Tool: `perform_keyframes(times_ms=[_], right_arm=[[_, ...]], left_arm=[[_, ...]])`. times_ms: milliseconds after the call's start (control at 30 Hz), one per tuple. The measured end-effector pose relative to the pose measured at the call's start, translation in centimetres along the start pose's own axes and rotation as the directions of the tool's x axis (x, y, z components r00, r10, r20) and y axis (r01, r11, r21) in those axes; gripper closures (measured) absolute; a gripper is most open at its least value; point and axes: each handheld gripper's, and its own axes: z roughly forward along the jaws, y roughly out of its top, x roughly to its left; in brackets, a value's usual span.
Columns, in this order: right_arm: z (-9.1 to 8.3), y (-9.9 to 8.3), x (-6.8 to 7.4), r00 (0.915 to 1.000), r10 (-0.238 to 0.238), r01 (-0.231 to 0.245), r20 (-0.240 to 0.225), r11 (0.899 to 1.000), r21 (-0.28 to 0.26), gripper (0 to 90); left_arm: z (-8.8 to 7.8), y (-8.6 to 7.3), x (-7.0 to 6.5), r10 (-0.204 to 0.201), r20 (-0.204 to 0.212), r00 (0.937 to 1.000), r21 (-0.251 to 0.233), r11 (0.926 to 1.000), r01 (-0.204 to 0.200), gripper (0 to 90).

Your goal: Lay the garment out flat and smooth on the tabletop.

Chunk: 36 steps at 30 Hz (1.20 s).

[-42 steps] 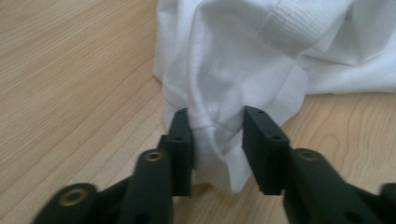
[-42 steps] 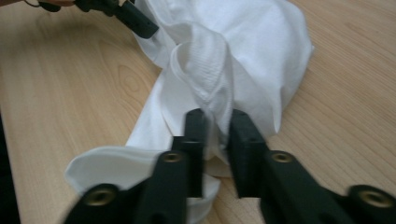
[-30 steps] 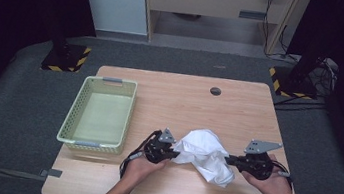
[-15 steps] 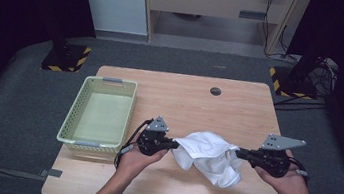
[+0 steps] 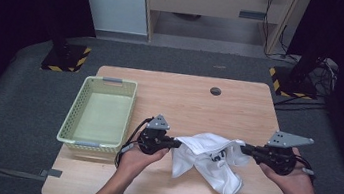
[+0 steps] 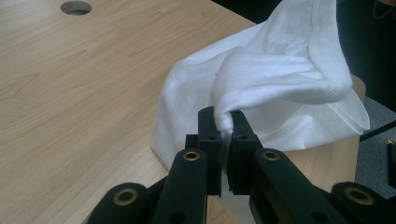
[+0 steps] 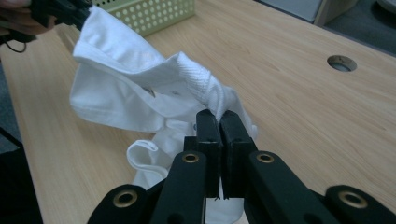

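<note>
Left gripper (image 5: pixel 174 142) and right gripper (image 5: pixel 246 148) now farther apart and higher, white garment (image 5: pixel 210 157) stretched between them instead of bunched, each jaw pair clamped on an edge

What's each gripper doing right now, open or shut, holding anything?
Left gripper: shut on an edge of the white garment.
Right gripper: shut on the garment's ribbed edge.

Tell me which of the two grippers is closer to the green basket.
The left gripper, shut on the white garment, sits just beside the green basket. The right gripper holds the garment's far end, well away from it.
</note>
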Motion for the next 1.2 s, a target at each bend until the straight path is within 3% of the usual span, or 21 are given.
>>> perform_keyframes(times_ms=[167,267,433,500,733,867,967,1200], right_arm=[[0.1,0.2,-0.5,1.0000,0.004,-0.004,0.001,1.000,0.008,88.1],[0.5,0.5,-1.5,0.9999,0.009,-0.009,0.012,1.000,0.029,88.1],[1.8,0.6,-3.0,0.9994,0.030,-0.031,0.015,0.997,0.065,88.1],[1.9,0.7,-3.1,0.9996,0.026,-0.027,0.008,0.997,0.069,88.1],[0.1,2.2,-2.9,0.9999,-0.002,0.001,0.017,1.000,0.020,88.1],[-0.3,3.3,-3.5,0.9992,-0.010,0.009,0.039,1.000,0.023,88.0],[0.8,3.5,-5.0,0.9988,0.009,-0.011,0.049,0.999,0.051,88.0],[5.0,3.0,-9.1,0.9951,0.069,-0.078,0.071,0.988,0.136,87.9]], left_arm=[[-0.3,0.8,0.2,-0.004,-0.005,1.0000,-0.014,0.9999,0.004,86.8],[0.4,1.5,0.7,-0.017,-0.004,0.9998,-0.018,0.9997,0.017,86.6],[1.7,1.3,2.6,-0.106,0.003,0.9944,-0.023,0.9941,0.106,86.7],[1.9,1.2,3.0,-0.119,0.008,0.9929,-0.023,0.9927,0.119,86.7],[0.3,2.6,2.1,-0.099,0.016,0.9950,-0.051,0.9938,0.099,86.7],[0.5,3.9,2.2,-0.090,-0.017,0.9958,-0.030,0.9955,0.089,86.7],[1.9,4.6,3.6,-0.109,-0.065,0.9919,0.025,0.9936,0.110,86.6],[6.0,5.1,7.7,-0.180,-0.140,0.9737,0.103,0.9753,0.195,86.5]])
